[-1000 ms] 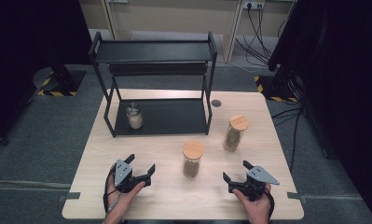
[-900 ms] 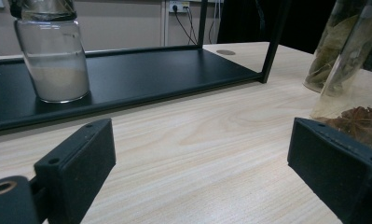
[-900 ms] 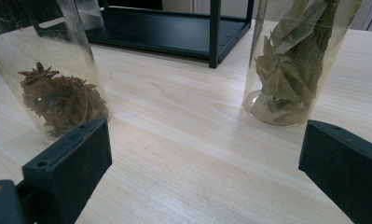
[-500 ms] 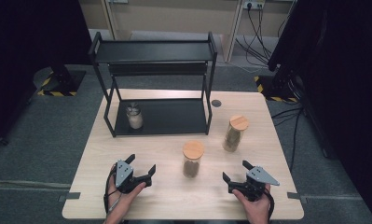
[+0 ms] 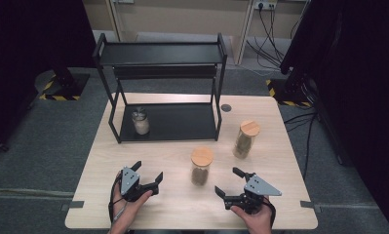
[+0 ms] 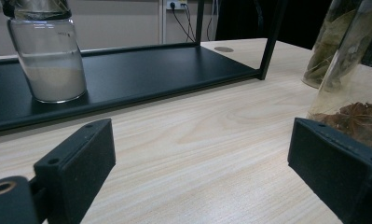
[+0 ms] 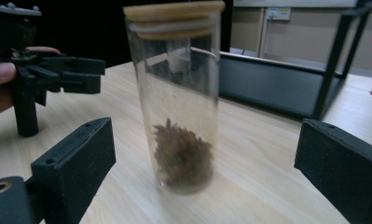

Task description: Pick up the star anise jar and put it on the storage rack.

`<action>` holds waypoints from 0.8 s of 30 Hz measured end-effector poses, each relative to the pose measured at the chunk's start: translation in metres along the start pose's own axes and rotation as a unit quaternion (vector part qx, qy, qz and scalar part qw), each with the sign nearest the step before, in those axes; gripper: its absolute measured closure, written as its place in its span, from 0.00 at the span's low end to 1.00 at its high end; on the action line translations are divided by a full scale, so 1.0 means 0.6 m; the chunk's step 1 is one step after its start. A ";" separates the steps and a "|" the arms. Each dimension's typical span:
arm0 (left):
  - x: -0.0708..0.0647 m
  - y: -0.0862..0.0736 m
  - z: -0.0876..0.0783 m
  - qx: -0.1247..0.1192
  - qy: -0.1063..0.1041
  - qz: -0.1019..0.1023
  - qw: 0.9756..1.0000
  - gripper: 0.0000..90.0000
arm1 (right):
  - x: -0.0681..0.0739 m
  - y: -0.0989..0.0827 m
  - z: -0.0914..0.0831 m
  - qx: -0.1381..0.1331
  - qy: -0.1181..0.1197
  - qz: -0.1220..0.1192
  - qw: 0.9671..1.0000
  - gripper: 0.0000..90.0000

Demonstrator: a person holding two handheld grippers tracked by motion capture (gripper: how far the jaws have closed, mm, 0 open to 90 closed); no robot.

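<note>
Near the front edge of the surface point(image 5: 289, 146), the right tongs point(image 5: 229, 182) stand wide, jaws just narrowing slightly, aimed at the cork-lidded jar point(image 5: 201, 166) of star anise standing apart ahead of them, nothing gripped. Toward the front-left corner, the left tongs point(image 5: 148, 171) gape empty.

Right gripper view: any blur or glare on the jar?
Right gripper view: the star anise jar looks soft, slightly smeared, with faint reflections on its glass; the fingers stay sharp. Left gripper view: crisp, jars at right cropped. High view: even light, dark edges.
</note>
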State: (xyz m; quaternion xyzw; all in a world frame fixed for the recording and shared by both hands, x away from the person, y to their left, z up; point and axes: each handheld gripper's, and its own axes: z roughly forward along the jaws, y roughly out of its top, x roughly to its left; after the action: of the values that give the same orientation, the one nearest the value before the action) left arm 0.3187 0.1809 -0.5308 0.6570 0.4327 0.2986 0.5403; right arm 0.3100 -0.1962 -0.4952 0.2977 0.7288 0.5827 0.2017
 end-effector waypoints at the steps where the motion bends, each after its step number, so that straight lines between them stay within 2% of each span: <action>1: 0.000 0.000 0.000 0.000 0.000 0.000 1.000 0.08 | 0.002 0.006 0.006 -0.002 0.004 -0.001 1.000 0.06; 14: 0.000 0.000 0.000 -0.001 -0.002 0.001 1.000 0.08 | 0.013 0.060 0.071 -0.005 0.023 -0.027 0.999 0.11; 24: 0.000 0.000 0.000 0.000 -0.003 0.004 1.000 0.08 | 0.010 0.072 0.099 0.001 0.026 -0.028 0.999 0.16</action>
State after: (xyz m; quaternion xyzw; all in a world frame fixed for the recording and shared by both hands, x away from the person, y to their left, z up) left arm 0.3185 0.1808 -0.5307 0.6596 0.4285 0.2985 0.5405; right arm 0.3523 -0.1428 -0.4670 0.2624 0.7424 0.5836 0.1985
